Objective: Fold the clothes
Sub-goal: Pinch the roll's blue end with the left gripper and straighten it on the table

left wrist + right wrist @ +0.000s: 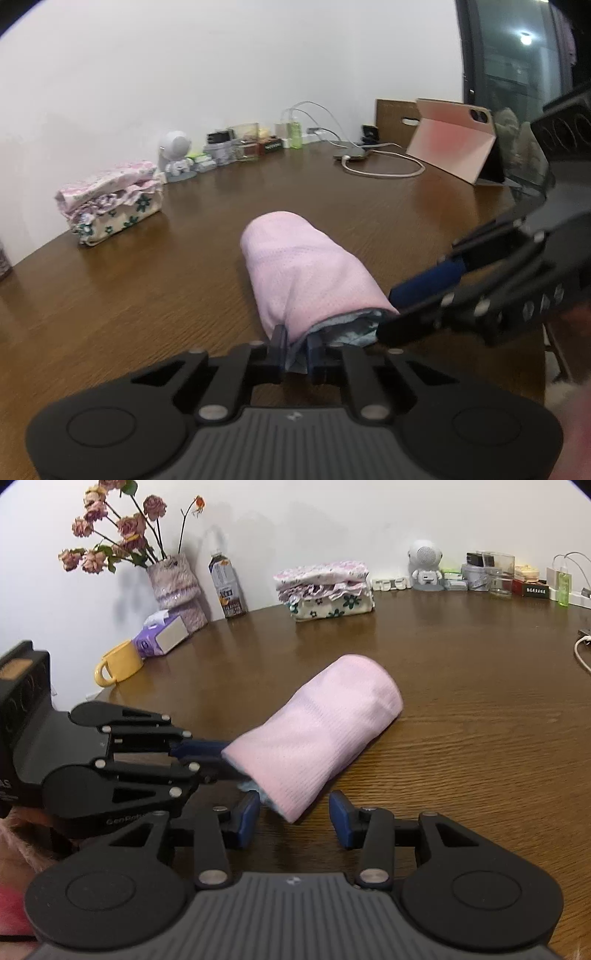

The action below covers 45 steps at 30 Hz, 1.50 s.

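Observation:
A pink garment (306, 273) with a pale blue lining, folded into a long bundle, lies on the brown wooden table (129, 295). My left gripper (297, 341) is shut on its near end, with cloth bunched between the pads. In the right wrist view the same pink bundle (317, 734) runs away from my right gripper (295, 812), which stands open. The bundle's near corner lies between its blue pads, and the right pad is clear of the cloth. The left gripper (221, 757) comes in from the left there. A stack of folded floral clothes (325, 590) sits near the wall.
Along the wall stand a vase of dried roses (173, 587), a bottle (227, 587), a tissue pack (162, 635), a yellow mug (118, 664), an astronaut figure (424, 565) and several small jars. A tablet in a pink cover (454, 144) and a looped cable (384, 168) lie far right.

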{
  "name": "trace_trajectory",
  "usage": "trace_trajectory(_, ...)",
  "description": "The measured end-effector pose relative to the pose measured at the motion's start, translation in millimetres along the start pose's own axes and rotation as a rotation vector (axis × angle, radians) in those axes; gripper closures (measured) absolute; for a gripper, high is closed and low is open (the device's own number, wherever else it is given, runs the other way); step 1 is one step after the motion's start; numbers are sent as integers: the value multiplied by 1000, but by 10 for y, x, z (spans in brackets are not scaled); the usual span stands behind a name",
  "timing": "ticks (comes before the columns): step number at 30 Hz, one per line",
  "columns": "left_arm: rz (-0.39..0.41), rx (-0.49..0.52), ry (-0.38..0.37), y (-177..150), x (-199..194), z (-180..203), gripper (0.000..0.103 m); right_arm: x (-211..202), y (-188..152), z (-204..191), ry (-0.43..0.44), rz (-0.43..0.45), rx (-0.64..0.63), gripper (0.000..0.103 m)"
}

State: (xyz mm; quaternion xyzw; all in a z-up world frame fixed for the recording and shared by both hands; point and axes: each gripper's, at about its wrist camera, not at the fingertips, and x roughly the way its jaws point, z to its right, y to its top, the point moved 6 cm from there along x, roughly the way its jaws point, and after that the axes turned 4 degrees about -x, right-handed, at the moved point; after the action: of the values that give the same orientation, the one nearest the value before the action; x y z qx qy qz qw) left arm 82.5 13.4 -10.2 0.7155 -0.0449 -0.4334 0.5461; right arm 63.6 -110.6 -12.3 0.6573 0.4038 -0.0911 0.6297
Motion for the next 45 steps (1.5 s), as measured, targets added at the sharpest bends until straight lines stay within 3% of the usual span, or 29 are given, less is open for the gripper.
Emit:
trace_trajectory(2, 5, -9, 13, -13, -34, 17, 95, 50, -21, -34, -44, -1, -24, 67)
trace_trajectory(3, 7, -21, 16, -18, -51, 15, 94, 66, -31, -36, -60, -2, -21, 76)
trace_trajectory(4, 8, -35, 18, -24, -66, 11, 89, 78, -39, -32, -74, -3, -12, 84)
trace_trajectory(6, 10, -62, 23, -35, -98, 2, 84, 65, -55, -12, -81, -1, 14, 91)
trace_trajectory(7, 7, -70, 20, -41, -95, 4, 78, 52, -67, -5, -85, -1, 15, 91)
trace_trajectory(9, -1, -84, 17, -50, -71, 12, 75, 35, -88, -19, -97, 1, 10, 89)
trace_trajectory(11, -6, -95, 16, -46, -31, 23, 80, 17, -96, -35, -100, 12, 22, 89)
trace_trajectory(13, -6, -103, 30, -40, 0, 31, 97, 25, -103, -15, -131, 21, 40, 91)
trace_trajectory(15, 1, -121, 40, -32, -6, 44, 97, 41, -114, 17, -154, 20, 58, 98)
trace_trajectory(18, 8, -159, 51, -35, -22, 37, 95, 26, -137, 19, -169, 21, 67, 97)
trace_trajectory(20, 12, -194, 52, -40, -30, 12, 88, 3, -145, 11, -150, 34, 81, 96)
trace_trajectory(23, 14, -218, 50, -50, -34, -24, 96, 4, -148, -11, -155, 37, 75, 97)
trace_trajectory(27, 16, -269, 65, -57, -44, -185, 96, 17, -154, -99, -118, 18, 46, 96)
trace_trajectory(29, 21, -344, 116, -83, -56, -384, 88, -38, -133, -153, -73, 33, 38, 87)
trace_trajectory(31, 20, -443, 167, -135, -100, -607, 81, -113, -96, -152, -59, 59, 33, 65)
trace_trajectory(32, 34, -488, 170, -161, -158, -699, 73, -150, -77, -126, -66, 72, 34, 64)
trace_trajectory(34, 64, -566, 134, -203, -287, -801, 66, -209, -35, -32, -78, 94, 52, 64)
trace_trajectory(36, 83, -595, 32, -197, -382, -770, 66, -240, 10, 141, -89, 110, 99, 62)
trace_trajectory(39, 82, -592, -125, -146, -434, -595, 56, -212, 132, 458, -93, 138, 185, 62)
trace_trajectory(42, 58, -588, -176, -75, -342, -424, 52, -73, 321, 719, -55, 158, 242, 61)
trace_trajectory(45, 19, -648, -181, -48, -165, -387, 52, 116, 462, 886, -6, 153, 276, 61)
